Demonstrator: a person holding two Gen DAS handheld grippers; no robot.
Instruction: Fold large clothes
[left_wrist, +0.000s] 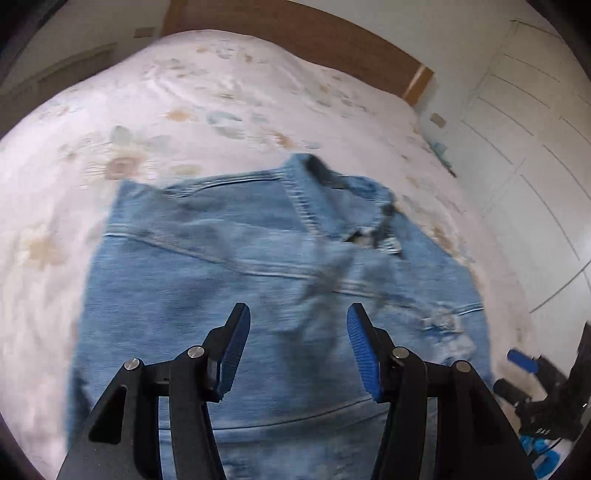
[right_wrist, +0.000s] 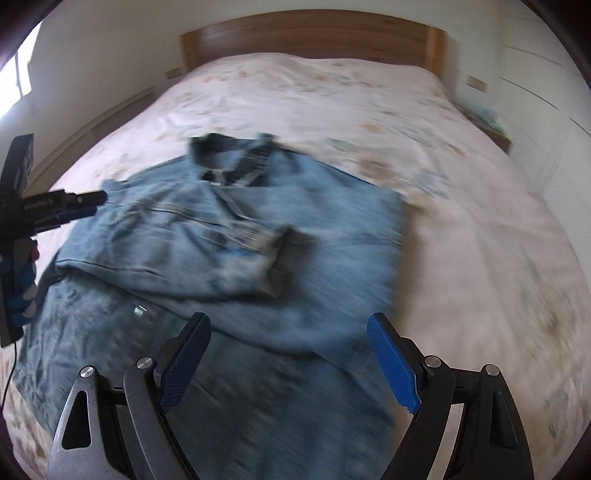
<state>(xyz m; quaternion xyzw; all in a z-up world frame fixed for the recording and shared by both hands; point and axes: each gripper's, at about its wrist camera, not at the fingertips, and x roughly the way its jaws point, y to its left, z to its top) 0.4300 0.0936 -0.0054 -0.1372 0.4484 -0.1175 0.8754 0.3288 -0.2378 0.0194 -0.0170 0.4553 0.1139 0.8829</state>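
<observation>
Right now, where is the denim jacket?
The denim jacket lies partly folded on the bed, below both open grippers, collar toward the headboard.

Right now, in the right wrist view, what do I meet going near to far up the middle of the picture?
Right tool, open with nothing between its pads → denim jacket lying partly folded on the bed → its collar → bare floral bedsheet → wooden headboard → wall.
</observation>
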